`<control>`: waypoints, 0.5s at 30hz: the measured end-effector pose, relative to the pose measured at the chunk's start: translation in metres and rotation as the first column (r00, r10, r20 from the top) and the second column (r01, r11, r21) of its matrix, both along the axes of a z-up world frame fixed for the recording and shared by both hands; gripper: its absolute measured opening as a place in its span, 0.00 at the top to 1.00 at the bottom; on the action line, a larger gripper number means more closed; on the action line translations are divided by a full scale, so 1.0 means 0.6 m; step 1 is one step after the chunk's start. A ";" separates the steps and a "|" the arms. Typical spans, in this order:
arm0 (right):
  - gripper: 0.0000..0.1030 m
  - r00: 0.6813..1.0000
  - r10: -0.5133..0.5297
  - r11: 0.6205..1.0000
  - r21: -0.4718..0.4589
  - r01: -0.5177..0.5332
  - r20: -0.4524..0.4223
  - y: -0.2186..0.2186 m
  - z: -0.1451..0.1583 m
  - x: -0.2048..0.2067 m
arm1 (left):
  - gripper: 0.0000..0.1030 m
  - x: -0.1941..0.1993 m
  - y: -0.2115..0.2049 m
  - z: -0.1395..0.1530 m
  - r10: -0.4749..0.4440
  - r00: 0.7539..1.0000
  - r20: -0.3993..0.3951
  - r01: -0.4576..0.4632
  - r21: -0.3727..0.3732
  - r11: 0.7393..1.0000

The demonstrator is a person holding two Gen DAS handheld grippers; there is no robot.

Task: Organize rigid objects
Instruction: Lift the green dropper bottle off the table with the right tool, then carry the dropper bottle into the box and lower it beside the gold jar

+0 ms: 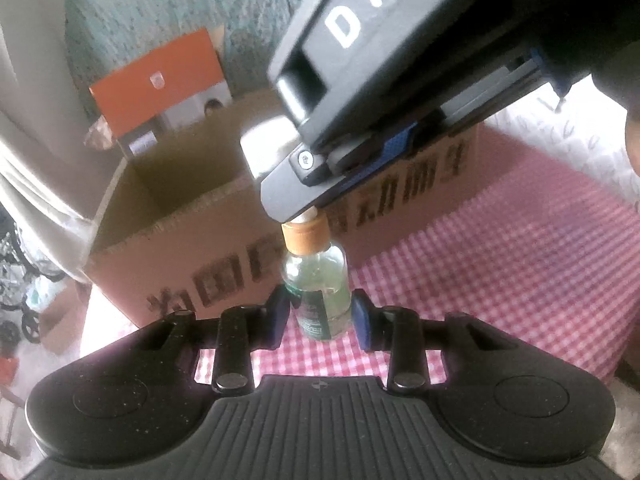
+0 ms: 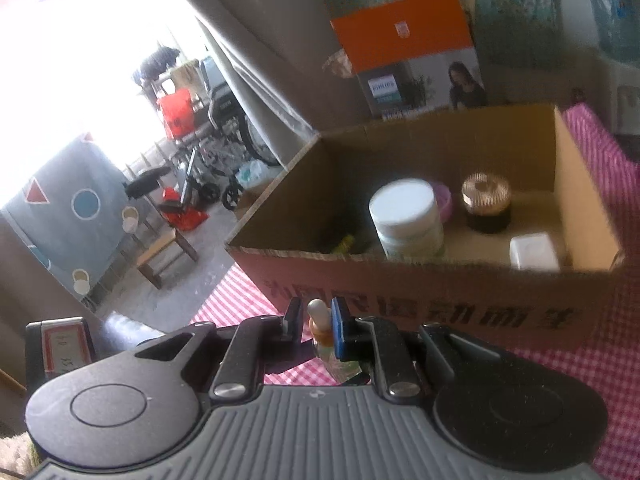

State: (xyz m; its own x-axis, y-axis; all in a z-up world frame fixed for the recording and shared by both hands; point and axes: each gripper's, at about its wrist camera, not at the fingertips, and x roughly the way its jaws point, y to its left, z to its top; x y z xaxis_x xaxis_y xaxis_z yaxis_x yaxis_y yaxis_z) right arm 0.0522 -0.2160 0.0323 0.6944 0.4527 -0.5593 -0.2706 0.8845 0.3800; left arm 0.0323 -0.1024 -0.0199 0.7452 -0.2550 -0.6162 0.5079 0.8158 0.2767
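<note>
A small clear dropper bottle (image 1: 317,284) with an orange collar stands on the pink checked cloth (image 1: 500,264) in front of an open cardboard box (image 1: 180,236). My left gripper (image 1: 320,316) is open, its blue pads on either side of the bottle's body. My right gripper (image 2: 316,322) comes down from above and is shut on the bottle's white dropper top (image 2: 318,312); its body shows in the left wrist view (image 1: 400,60). Inside the box (image 2: 440,280) are a white-lidded jar (image 2: 406,216), a dark jar with a gold lid (image 2: 486,200) and a white block (image 2: 534,250).
An orange and white carton (image 2: 416,56) stands behind the box against a teal wall. A curtain (image 2: 248,56) hangs at the left. Beyond the table's left edge are a wheelchair (image 2: 216,152), a stool and a patterned blue cloth (image 2: 68,208).
</note>
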 end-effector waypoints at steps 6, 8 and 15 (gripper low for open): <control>0.84 0.994 0.009 1.000 0.018 -0.012 0.113 -0.014 0.080 -0.011 | 0.69 0.006 -0.009 0.074 0.003 0.998 0.055 0.001 -0.078 0.997; 0.84 0.989 0.013 1.000 0.016 -0.015 0.148 -0.021 0.108 -0.007 | 0.69 0.019 -0.016 0.103 0.001 0.998 0.061 0.006 -0.111 0.994; 0.84 0.975 -0.006 1.000 -0.026 0.012 0.222 -0.057 0.179 0.042 | 0.69 0.092 -0.056 0.158 -0.026 0.998 0.065 0.037 -0.165 0.986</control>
